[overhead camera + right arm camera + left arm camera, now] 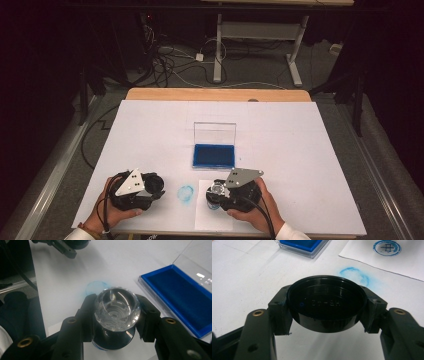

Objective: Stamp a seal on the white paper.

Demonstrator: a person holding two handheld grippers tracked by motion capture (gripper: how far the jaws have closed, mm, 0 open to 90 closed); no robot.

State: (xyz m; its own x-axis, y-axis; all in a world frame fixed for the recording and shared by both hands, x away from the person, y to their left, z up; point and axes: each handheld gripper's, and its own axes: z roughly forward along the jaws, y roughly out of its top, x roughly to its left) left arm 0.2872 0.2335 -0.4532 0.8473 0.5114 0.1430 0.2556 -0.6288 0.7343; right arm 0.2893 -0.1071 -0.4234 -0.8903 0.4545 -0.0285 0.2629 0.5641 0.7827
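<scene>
A person holds two grippers low over a white table (pixel 150 125). The right gripper (pixel 216 192) is clamped on a round stamp (pixel 117 312), jaws pressing its black body from both sides. The stamp stands upright, clear knob on top and inked face down, resting on or just above a sheet of paper (pixel 202 220); contact cannot be told. The left gripper (pixel 156 187) is clamped on the stamp's black cap (pixel 327 305), held hollow side up.

The relation that matters: the cap lies to the stamp's left, with a faint blue smudge (pixel 186 193) on the table between them. The stamp's long axis is vertical. A printed blue ring mark (pixel 387 247) already sits on the paper. The open ink pad (pixel 213 155) lies just beyond the stamp, toward the table's middle.
</scene>
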